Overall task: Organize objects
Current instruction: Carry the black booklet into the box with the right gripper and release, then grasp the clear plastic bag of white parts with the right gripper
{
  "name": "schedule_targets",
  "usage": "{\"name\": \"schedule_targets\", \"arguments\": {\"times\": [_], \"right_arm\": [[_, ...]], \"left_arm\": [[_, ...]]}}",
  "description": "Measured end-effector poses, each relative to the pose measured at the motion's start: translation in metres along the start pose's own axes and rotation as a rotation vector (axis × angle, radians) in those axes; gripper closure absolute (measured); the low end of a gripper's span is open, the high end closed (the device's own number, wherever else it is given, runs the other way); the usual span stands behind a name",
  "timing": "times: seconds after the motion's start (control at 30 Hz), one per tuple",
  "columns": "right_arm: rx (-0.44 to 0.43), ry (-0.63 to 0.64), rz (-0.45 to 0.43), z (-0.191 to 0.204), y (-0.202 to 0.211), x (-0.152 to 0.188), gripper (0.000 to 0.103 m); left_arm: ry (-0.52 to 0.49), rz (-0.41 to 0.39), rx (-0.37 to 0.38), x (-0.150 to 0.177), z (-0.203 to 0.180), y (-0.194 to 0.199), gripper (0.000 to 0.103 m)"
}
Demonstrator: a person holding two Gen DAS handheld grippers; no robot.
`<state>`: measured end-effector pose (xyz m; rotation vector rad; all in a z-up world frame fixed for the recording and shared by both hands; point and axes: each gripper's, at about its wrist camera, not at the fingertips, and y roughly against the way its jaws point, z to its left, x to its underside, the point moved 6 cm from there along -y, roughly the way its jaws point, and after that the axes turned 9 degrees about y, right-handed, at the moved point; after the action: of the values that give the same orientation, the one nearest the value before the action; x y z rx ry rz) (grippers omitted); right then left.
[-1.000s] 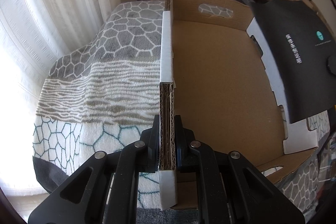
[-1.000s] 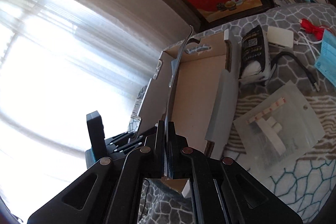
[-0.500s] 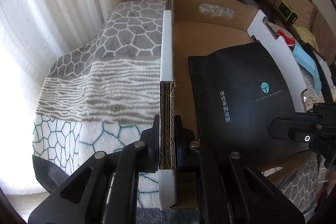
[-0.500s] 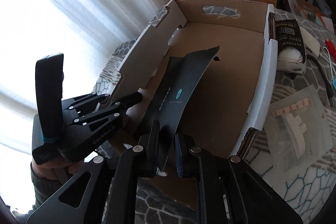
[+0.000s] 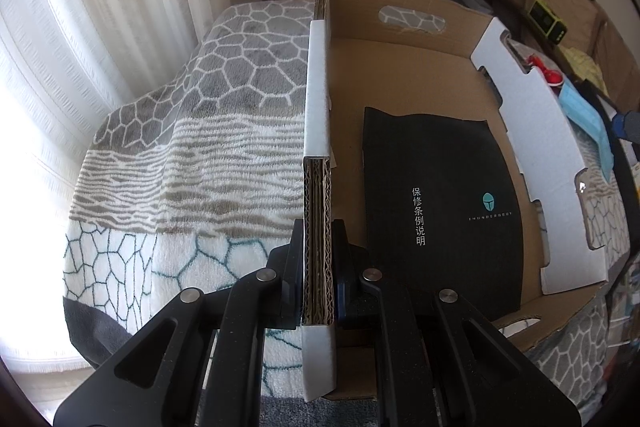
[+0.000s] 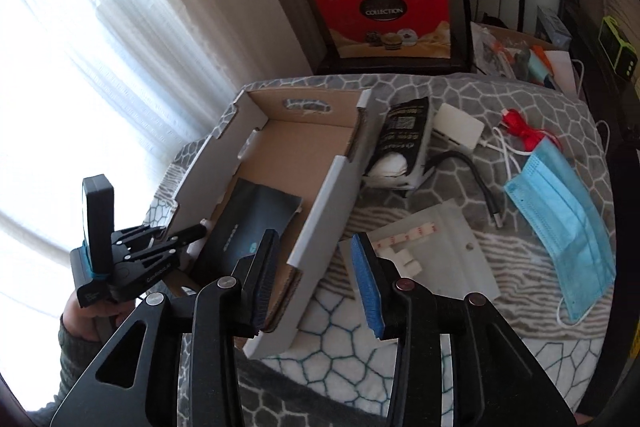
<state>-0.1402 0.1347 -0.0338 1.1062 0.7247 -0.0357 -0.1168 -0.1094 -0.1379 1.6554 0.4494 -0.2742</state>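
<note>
Tool talk first: the right tool [image 6: 316, 275] has just been opening, and its blue pads now stand apart with nothing between them. Half a second ago those pads pinched a black booklet [image 5: 440, 203]; now the booklet lies flat on the floor of the cardboard box [image 5: 420, 75], in the middle right of the left wrist frame. So that one thing looks put away, and the right tool is free to fetch another.

The left tool [image 5: 318, 267] is pinched tight on the near wall of the box, low in the middle of its own frame, and it has not let go or shifted over the last second. It seems to be there to keep the box steady.

Outside the box, on the patterned blanket [image 6: 400, 327], more things wait at the right of the right wrist frame: a blue face mask [image 6: 560, 211], a clear bag of white parts [image 6: 432, 247], a black pouch [image 6: 404, 143], a white charger block [image 6: 458, 127] and a black cable [image 6: 476, 175]. These likely go in next.

The booklet shows a teal helmet mark, the word "THUNDEROBOT" in tiny letters that are hard to read, and a line of Chinese writing. The red gift box [image 6: 384, 15] at the top says "COLLECTION".
</note>
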Motion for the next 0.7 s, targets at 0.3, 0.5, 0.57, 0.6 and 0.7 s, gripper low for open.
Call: {"name": "schedule_targets", "arguments": {"times": [0.3, 0.5, 0.57, 0.6, 0.7], "right_arm": [[0.108, -0.101, -0.007, -0.071, 0.016, 0.024, 0.063], [0.168, -0.185, -0.019, -0.117, 0.028, 0.044, 0.051], [0.175, -0.198, -0.005, -0.125, 0.025, 0.051, 0.051], [0.172, -0.206, 0.002, -0.127, 0.022, 0.056, 0.051], [0.129, -0.234, 0.016, -0.130, 0.012, 0.064, 0.051]], "left_arm": [[-0.001, -0.001, -0.006, -0.002, 0.003, -0.003, 0.093], [-0.001, -0.001, -0.009, -0.002, 0.001, -0.002, 0.093], [0.001, -0.001, -0.011, -0.002, 0.000, -0.001, 0.093], [0.001, -0.002, -0.011, -0.002, 0.001, -0.002, 0.093], [0.002, -0.002, -0.012, -0.002, 0.001, -0.002, 0.093]]}}
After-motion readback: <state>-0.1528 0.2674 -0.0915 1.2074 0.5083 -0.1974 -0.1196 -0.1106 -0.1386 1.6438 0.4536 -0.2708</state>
